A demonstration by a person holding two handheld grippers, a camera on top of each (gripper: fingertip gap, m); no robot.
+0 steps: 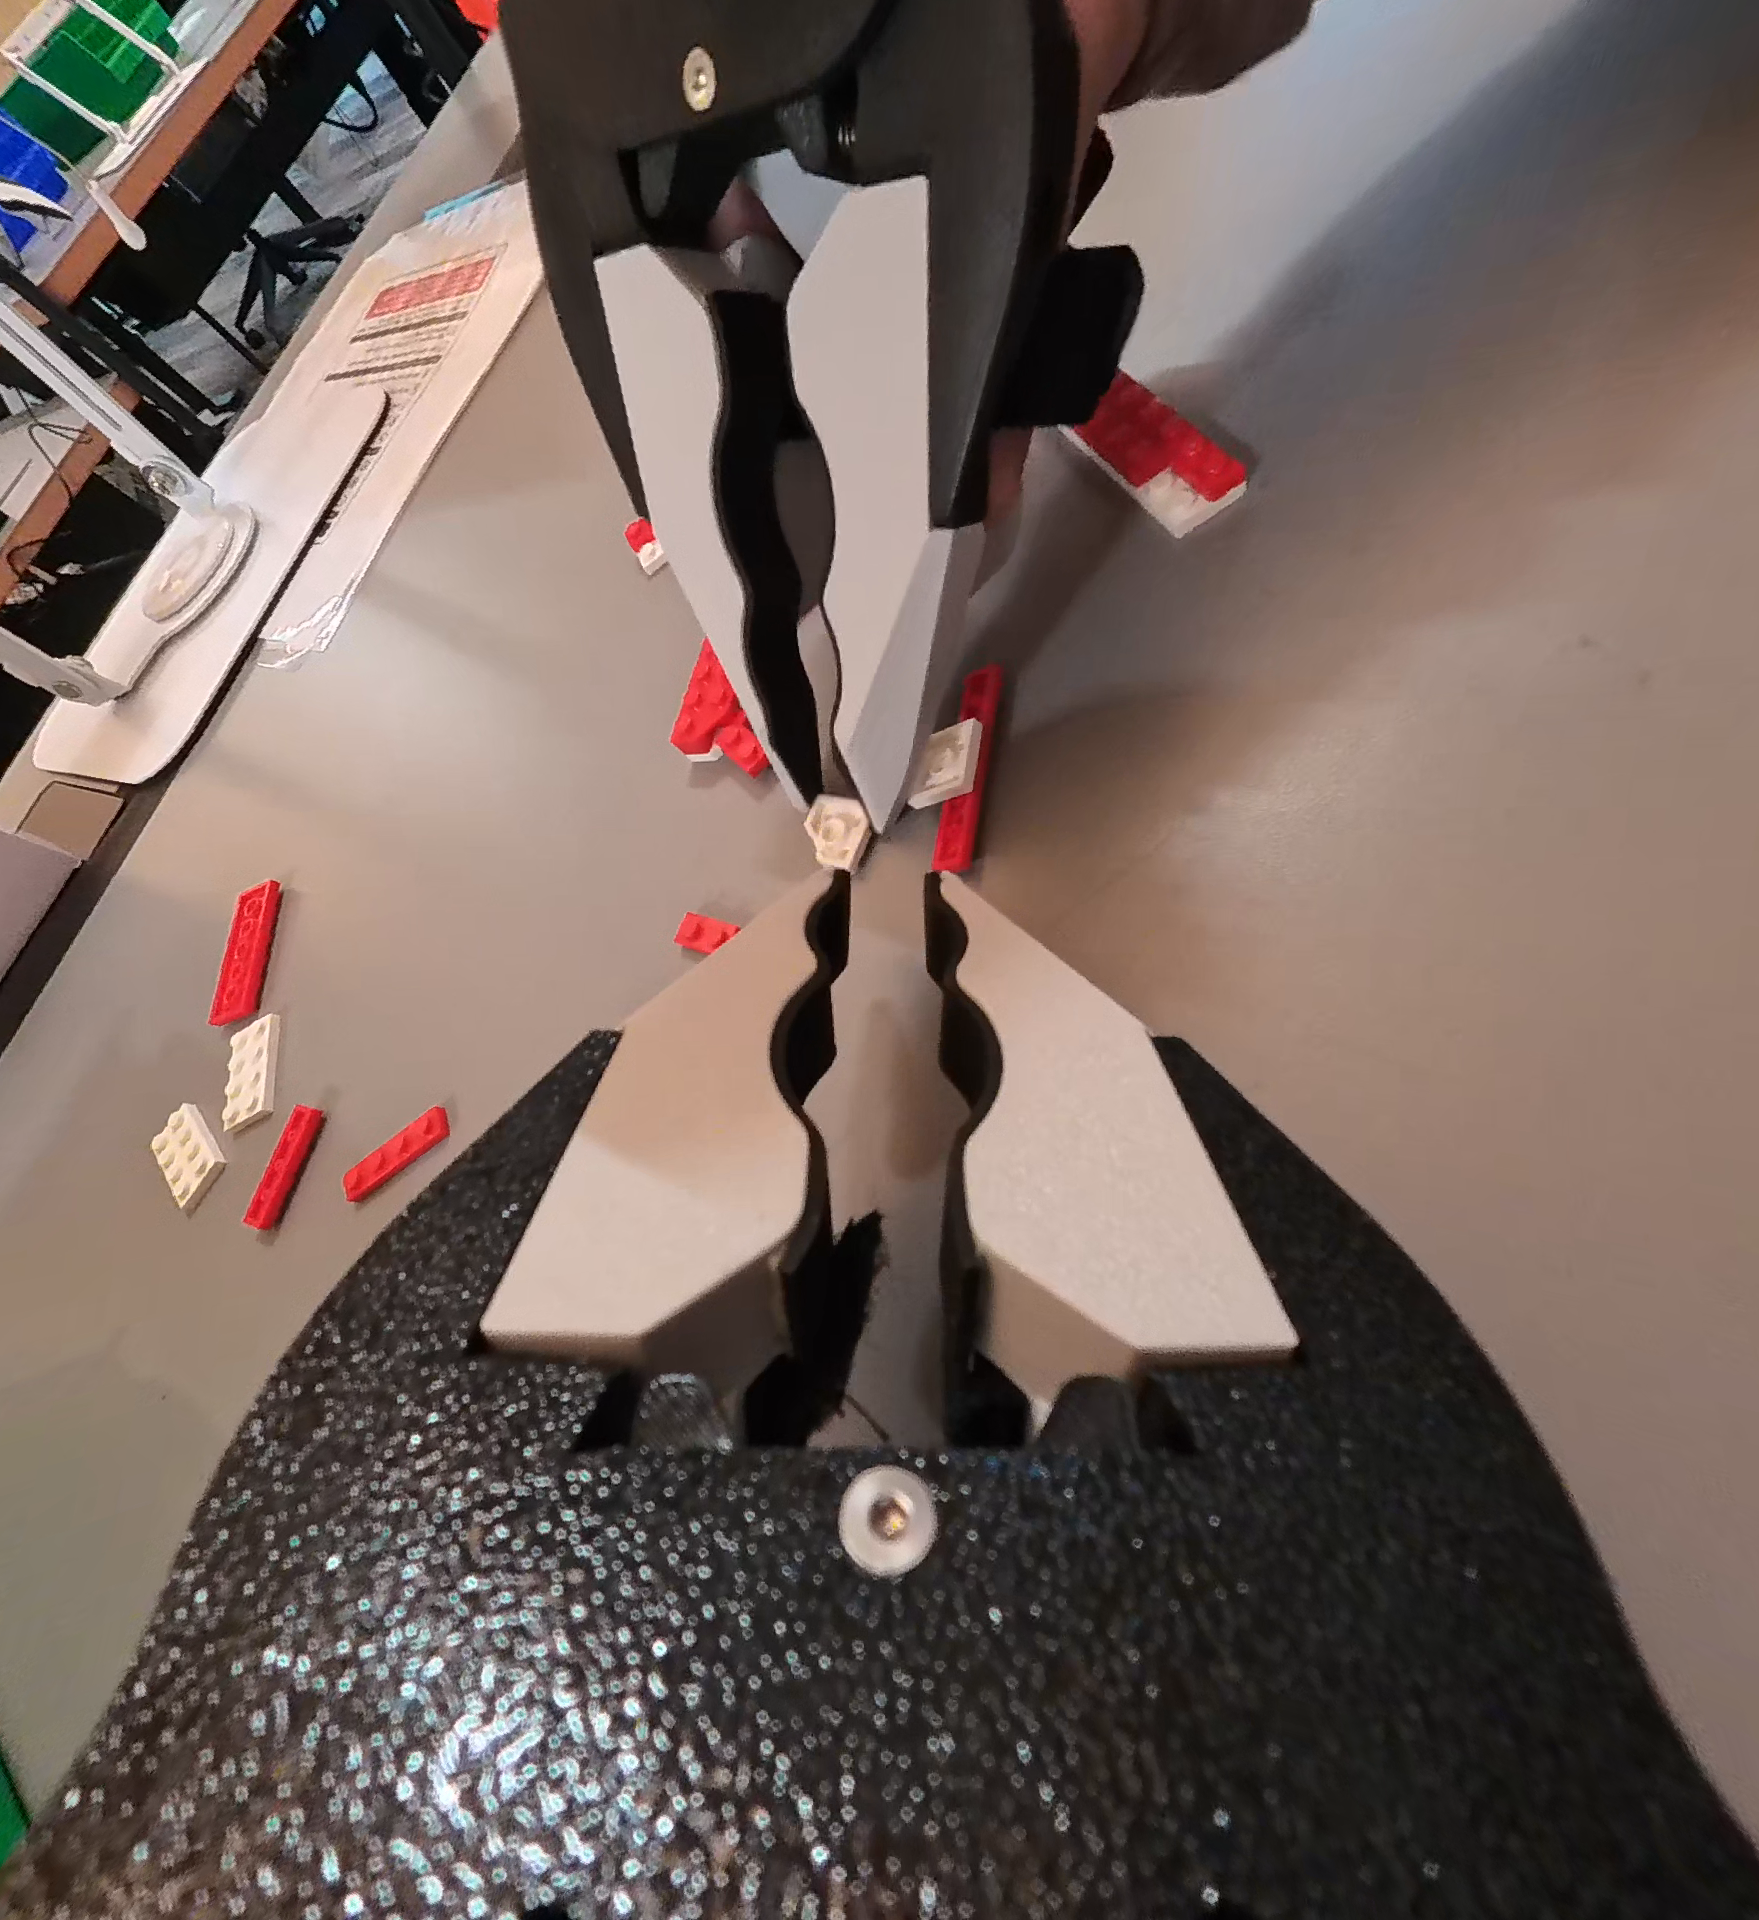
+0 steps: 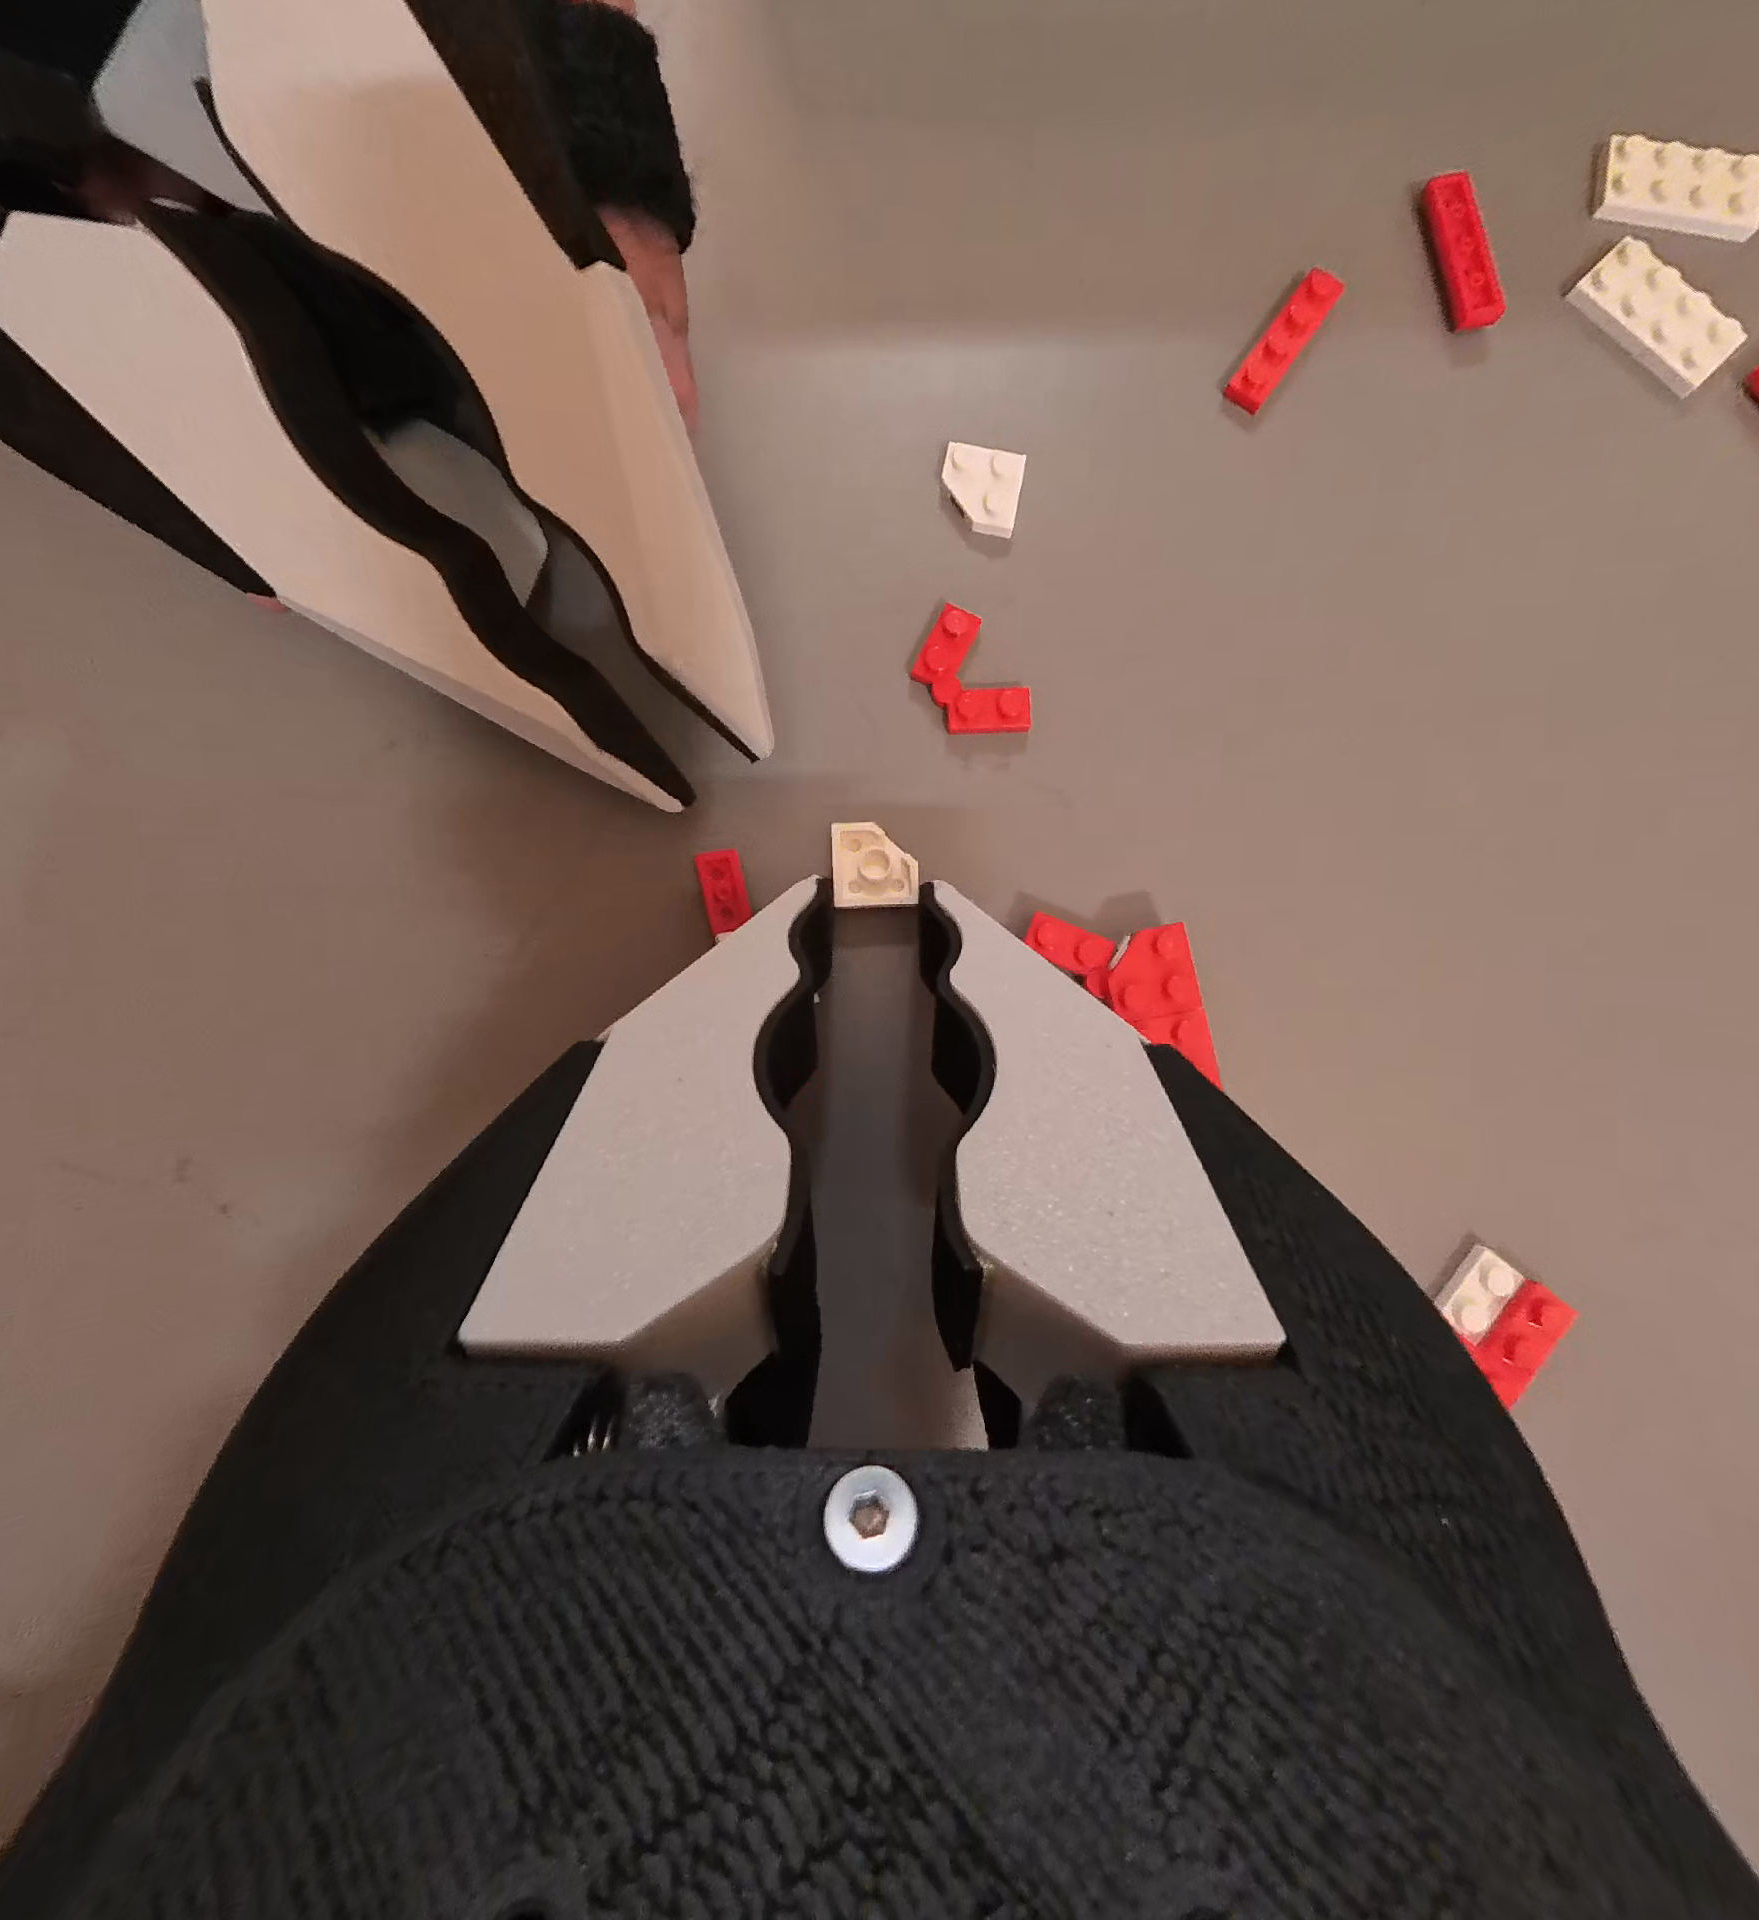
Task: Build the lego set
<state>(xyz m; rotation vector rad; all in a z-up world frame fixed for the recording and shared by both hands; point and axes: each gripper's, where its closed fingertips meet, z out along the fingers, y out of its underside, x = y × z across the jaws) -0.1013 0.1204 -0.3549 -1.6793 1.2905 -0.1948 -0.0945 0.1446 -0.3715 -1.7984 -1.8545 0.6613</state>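
Observation:
My right gripper [image 2: 875,886] is shut on a small white corner plate [image 2: 872,865], pinched at the fingertips with its underside facing the camera, just above the grey table [image 2: 231,1039]. In the left wrist view the right gripper [image 1: 846,814] comes down from the top with the same white plate [image 1: 839,833] at its tips. My left gripper [image 1: 890,878] is open and empty, its tips just below that plate. It also shows in the right wrist view [image 2: 724,774], at the upper left, a short way from the plate.
Loose red plates [image 1: 246,951] and white plates [image 1: 251,1070] lie at the left. A red pile [image 2: 1145,977], a red L-shaped pair [image 2: 968,675] and another white corner plate [image 2: 984,488] lie near the grippers. A red-and-white assembly [image 1: 1166,457] lies farther back. A plastic bag [image 1: 407,416] lies by the table's left edge. Only a small space, under 4 cm, lies between the two pairs of fingers.

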